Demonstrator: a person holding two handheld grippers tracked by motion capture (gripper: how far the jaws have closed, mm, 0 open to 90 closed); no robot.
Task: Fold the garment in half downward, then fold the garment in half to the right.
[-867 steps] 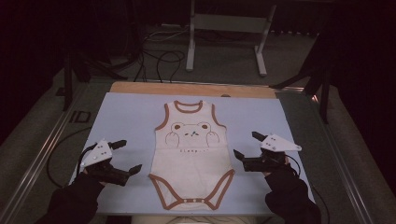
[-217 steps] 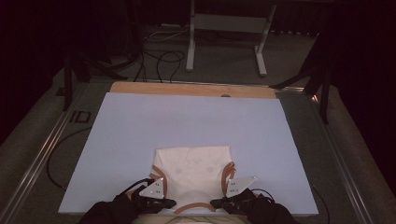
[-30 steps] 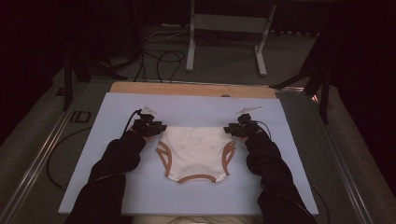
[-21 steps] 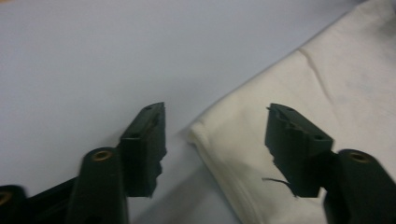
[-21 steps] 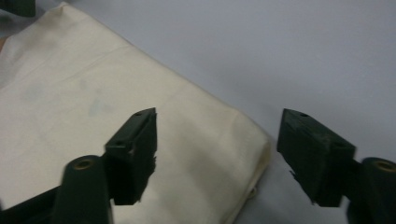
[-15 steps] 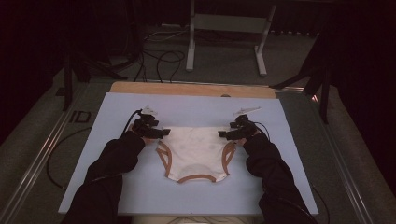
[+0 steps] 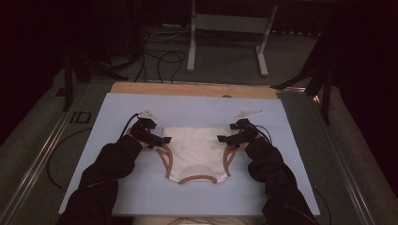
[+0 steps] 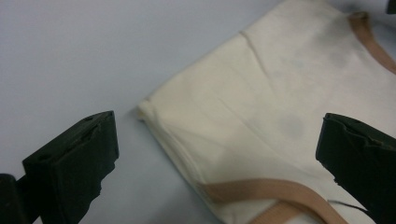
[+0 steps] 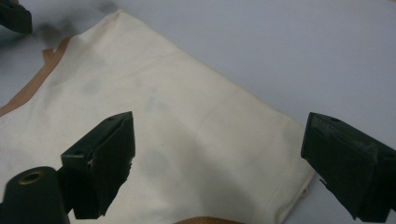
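Just opened: left hand-held gripper (image 7: pixel 159 139) and right hand-held gripper (image 7: pixel 225 138), both released beside folded bodysuit (image 7: pixel 195 152), frame centre. Fold laid on counter (image 7: pixel 197 105); next, likely regrasp for another fold.

The high view is dim and grainy: the room behind the table (image 7: pixel 197 89) is nearly black, and light from above falls mainly on the pale mat (image 7: pixel 197 112), which reads bluish without glare. Sleeves (image 7: pixel 108 173) merge into the dark. Both gripper views are brighter and evenly lit. In each, the 2 near jaws are soft and out of focus, while the cloth (image 8: pixel 280 116) behind them is fairly sharp, with faint grey shadows on it.
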